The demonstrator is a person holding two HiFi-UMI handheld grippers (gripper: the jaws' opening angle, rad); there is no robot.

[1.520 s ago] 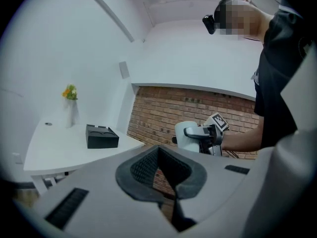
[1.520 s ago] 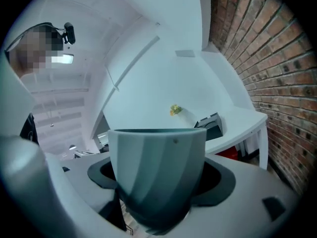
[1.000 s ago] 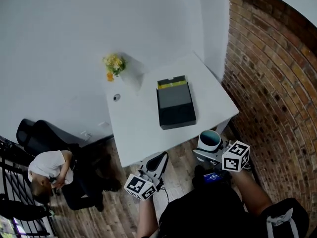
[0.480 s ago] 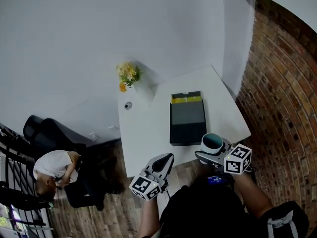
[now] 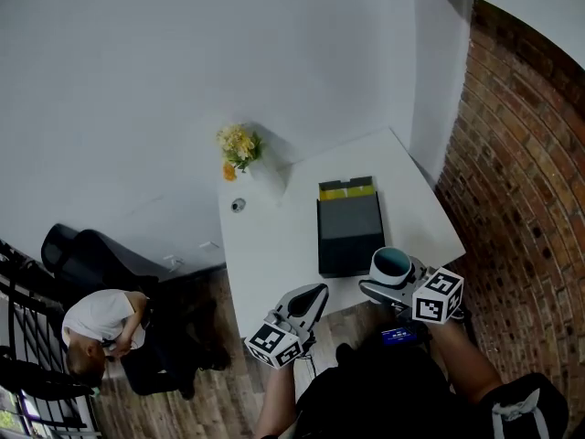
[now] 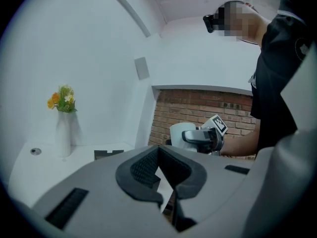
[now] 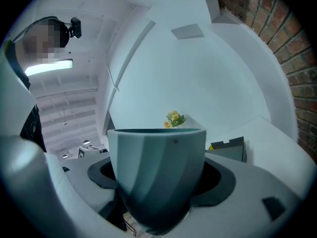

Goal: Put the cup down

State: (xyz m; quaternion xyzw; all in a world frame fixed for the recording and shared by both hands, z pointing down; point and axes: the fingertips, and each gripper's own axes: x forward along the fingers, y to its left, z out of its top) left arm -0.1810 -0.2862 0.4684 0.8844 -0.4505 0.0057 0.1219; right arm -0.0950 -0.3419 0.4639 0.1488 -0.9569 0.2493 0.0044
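Observation:
A pale teal cup [image 5: 391, 263] stands upright in my right gripper [image 5: 390, 283], which is shut on its lower body; it hangs over the near edge of the white table [image 5: 274, 254]. In the right gripper view the cup [image 7: 156, 170] fills the space between the jaws. The left gripper view shows the cup [image 6: 180, 133] and the right gripper [image 6: 204, 137] off to the right. My left gripper [image 5: 312, 296] is at the table's front edge, shut with nothing in it; its pads [image 6: 143, 167] meet.
A black box [image 5: 349, 229] lies on the table just beyond the cup. A white vase of yellow flowers [image 5: 241, 146] and a small round object [image 5: 239, 205] sit at the far left. A brick wall [image 5: 526, 154] lies right; a person [image 5: 96, 323] sits lower left.
The head view has shifted, so the table now lies lower and closer to both grippers. The cup stays held, now over the table's near edge beside the black box.

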